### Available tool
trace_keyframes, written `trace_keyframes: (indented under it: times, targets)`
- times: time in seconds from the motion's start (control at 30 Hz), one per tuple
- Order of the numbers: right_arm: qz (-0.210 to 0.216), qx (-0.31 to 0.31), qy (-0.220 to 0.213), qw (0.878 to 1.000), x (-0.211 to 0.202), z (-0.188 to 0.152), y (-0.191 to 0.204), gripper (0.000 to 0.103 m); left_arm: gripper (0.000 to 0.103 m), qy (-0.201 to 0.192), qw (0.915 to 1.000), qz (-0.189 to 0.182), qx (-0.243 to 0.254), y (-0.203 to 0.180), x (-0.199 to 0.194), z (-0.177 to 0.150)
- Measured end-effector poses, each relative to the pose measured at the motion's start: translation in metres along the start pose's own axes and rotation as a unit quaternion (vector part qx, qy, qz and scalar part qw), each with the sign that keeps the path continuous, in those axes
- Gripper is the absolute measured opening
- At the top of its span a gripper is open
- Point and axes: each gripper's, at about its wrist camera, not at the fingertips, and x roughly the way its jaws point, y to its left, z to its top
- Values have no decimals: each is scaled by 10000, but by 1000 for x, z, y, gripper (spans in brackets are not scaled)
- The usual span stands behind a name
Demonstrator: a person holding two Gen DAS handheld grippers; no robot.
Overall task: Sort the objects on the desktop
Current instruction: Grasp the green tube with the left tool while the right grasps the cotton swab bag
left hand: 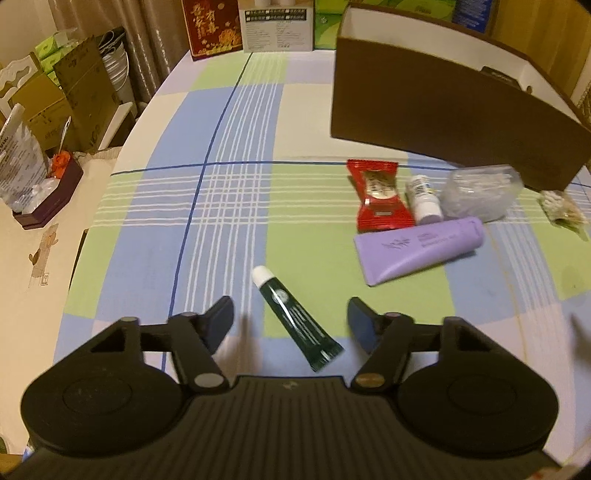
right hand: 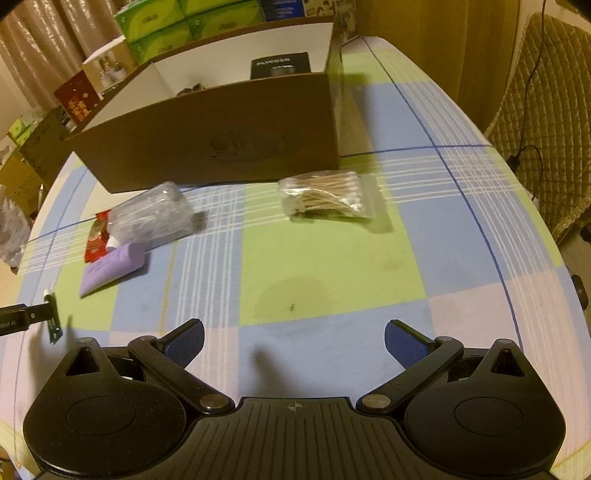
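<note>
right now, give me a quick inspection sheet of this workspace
surface: table with checked cloth, faint stain near the right gripper
job's things: green tube, purple tube, red packet, small white bottle, clear plastic container, cotton swab bag, all lying on the cloth; brown box open behind them
clutter: boxes and bags beside the table's left edge
grippers: left gripper open, straddling the green tube, pads not touching; right gripper open, empty
cables: black cable over the padded chair
surroundings: curtain, green tissue boxes
</note>
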Motion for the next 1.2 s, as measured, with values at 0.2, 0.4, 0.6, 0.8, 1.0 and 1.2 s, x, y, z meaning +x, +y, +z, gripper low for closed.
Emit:
trace_keyframes:
  times: [0.2, 0.4, 0.6, 0.8, 1.0, 1.2]
  targets:
    - [-37, -99, -87, 9999, 7, 12, -8, 101, 29, 62, 9998, -179, -17, 12, 14, 4]
    - [26, -617, -367, 9974, 16, 32, -11, 101, 13, 108, 9996, -255, 114, 13, 23, 5]
    - [298, -1568, -668, 9849, 30, 55, -8, 101, 13, 139, 9996, -223, 34, 18, 28, 13]
    - [600, -2224, -676, 9708, 57, 73, -13, 100, 14, 161, 9996, -227, 33, 18, 31, 17]
    - [701, -2566, -544, 9624, 80, 81, -21, 94, 14, 173, 9995, -248, 46, 19, 32, 17]
    - [778, -2679, -34, 9603, 81, 72, -13, 71, 14, 171, 9995, -271, 48, 19, 31, 16]
